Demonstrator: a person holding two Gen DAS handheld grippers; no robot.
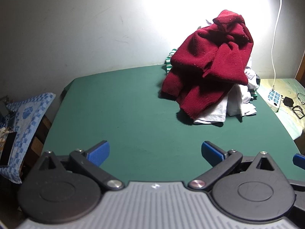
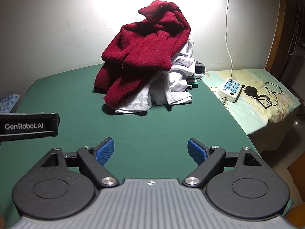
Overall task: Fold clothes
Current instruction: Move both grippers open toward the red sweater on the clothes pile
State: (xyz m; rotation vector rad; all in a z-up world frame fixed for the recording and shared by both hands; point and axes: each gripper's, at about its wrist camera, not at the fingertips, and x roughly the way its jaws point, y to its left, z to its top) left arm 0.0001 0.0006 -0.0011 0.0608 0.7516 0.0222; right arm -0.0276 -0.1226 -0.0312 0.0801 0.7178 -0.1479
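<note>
Both tools hang low over a green table cover (image 1: 118, 105), each with its blue-padded jaws spread wide and nothing between them: the left gripper (image 1: 155, 150) in its own wrist view, the right gripper (image 2: 150, 150) in the other. Only the right wrist view catches the neighbouring tool's black body, lettered "GenRobot.AI", at the left edge; the left wrist view catches just a blue pad tip of the other tool at its right edge. Only the left wrist view shows a blue-and-white patterned cloth (image 1: 28, 112) draped off the table's left side, with a dark phone (image 1: 8, 148) lying on it.

Well beyond the open jaws, toward the far side of the table and close to the lit white wall (image 1: 85, 28), sits the heap of clothes (image 2: 152, 72). It lies ahead and to the right of the left tool, and nearly straight ahead of the right one. A dark red knitted sweater (image 2: 148, 53) is slumped over the top, one sleeve trailing down the front. White and pale grey garments (image 2: 171, 91) spill out beneath it, and a green-and-white striped piece (image 1: 168, 60) peeps out behind.

To the right of the pile, on a pale printed sheet (image 2: 257, 110), rest a white power strip (image 2: 230, 89) with its cord running up the wall, and a black charger (image 2: 251, 91).
</note>
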